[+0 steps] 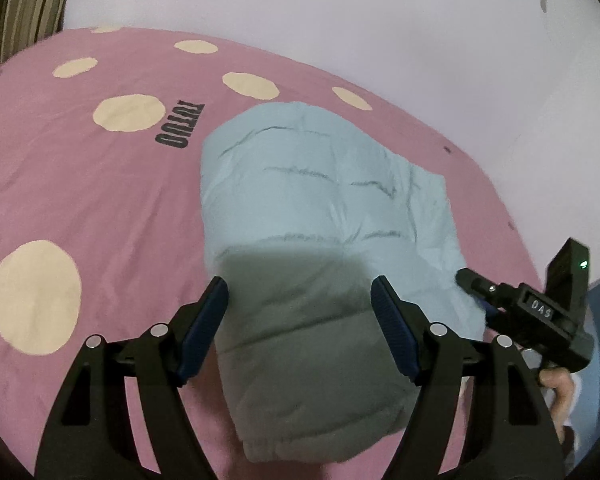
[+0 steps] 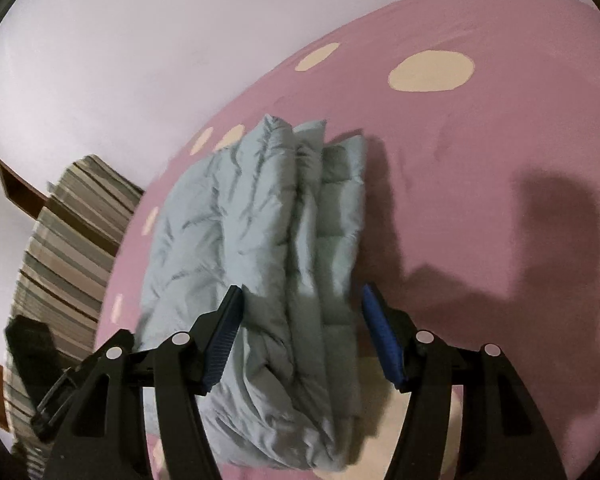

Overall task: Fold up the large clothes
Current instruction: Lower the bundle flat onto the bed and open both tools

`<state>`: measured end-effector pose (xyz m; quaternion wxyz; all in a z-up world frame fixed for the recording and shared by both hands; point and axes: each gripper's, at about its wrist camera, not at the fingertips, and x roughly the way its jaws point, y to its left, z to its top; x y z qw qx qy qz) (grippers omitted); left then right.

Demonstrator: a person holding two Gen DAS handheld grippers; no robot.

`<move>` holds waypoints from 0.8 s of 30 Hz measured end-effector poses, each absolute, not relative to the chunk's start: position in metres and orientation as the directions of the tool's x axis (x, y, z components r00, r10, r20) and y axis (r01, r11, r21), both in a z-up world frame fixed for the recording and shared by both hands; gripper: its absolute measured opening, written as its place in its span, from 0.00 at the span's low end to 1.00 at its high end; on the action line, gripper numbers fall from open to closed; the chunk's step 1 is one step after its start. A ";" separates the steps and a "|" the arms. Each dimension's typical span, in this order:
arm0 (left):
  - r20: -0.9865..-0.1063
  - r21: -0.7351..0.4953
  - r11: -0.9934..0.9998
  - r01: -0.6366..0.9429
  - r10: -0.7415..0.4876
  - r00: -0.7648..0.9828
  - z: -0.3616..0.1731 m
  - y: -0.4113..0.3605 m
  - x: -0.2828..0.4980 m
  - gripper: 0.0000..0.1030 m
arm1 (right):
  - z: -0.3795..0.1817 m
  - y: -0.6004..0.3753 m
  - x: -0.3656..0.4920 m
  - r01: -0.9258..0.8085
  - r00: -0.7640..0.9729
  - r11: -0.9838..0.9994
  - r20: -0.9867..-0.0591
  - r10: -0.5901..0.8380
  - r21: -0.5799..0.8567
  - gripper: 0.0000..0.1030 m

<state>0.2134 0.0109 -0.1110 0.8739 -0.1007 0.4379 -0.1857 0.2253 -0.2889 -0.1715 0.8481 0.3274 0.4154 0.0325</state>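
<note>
A light blue puffer jacket [image 1: 324, 208] lies folded into a thick bundle on the pink bed cover [image 1: 100, 200]. My left gripper [image 1: 300, 292] is open above the bundle's near end, its blue pads apart. My right gripper [image 2: 302, 300] is open and straddles the stacked side edge of the jacket [image 2: 260, 240]; whether the pads touch the fabric is unclear. In the left wrist view the right gripper [image 1: 476, 284] shows at the jacket's right edge, held by a hand.
The pink cover has cream dots [image 1: 128, 112] and dark lettering [image 1: 180, 128]. A white wall [image 1: 380, 20] runs behind the bed. A striped curtain [image 2: 68, 240] hangs at the left in the right wrist view.
</note>
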 end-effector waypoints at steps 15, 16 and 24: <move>-0.677 -0.161 0.954 0.252 -0.292 0.676 -0.075 -0.005 0.142 0.86 | -0.134 -0.255 0.162 0.202 0.678 0.904 -0.720 0.148 0.377 0.69; -0.673 -0.152 0.956 0.249 -0.285 0.682 -0.073 -0.006 0.139 0.86 | -0.132 -0.252 0.160 0.199 0.680 0.909 -0.720 0.141 0.367 0.69; -0.657 -0.089 0.977 0.195 -0.205 0.725 -0.061 -0.003 0.116 0.91 | -0.115 -0.230 0.144 0.190 0.698 0.935 -0.711 0.085 0.298 0.74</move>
